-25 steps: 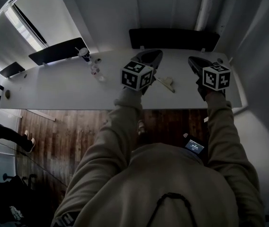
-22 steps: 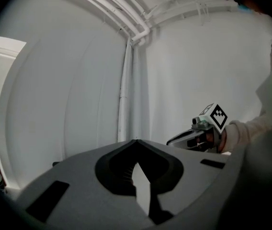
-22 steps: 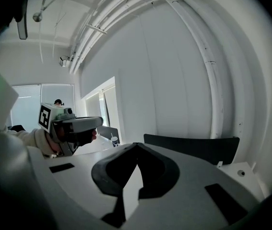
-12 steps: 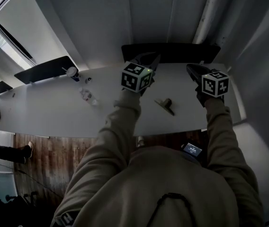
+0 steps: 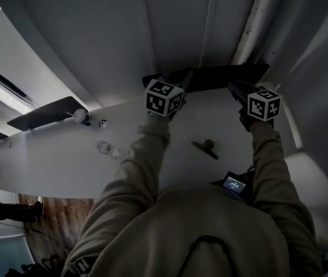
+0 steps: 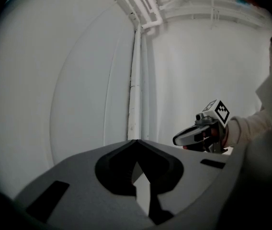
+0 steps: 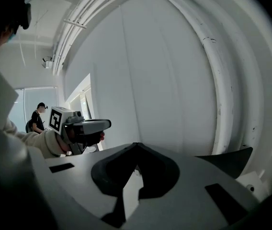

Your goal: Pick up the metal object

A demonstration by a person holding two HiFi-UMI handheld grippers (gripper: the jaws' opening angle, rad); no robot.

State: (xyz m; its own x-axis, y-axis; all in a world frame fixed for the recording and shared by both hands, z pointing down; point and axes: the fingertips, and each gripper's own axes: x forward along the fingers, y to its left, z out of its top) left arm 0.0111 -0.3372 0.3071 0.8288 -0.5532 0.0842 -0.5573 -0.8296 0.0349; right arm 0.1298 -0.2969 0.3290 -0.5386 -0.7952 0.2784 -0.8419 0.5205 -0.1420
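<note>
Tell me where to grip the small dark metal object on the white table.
The small dark metal object lies flat on the white table, so likely from straight above, jaws across its thin straight bar; the lumpy part looks harder to pinch.

Left tongs (image 6: 137, 143), right tongs (image 7: 136, 146): closed, empty.

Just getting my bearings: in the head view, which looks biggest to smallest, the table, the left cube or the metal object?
1. table
2. left cube, though it is nearer the camera, so its true size is unsure
3. metal object, a thin piece lying on the table
</note>
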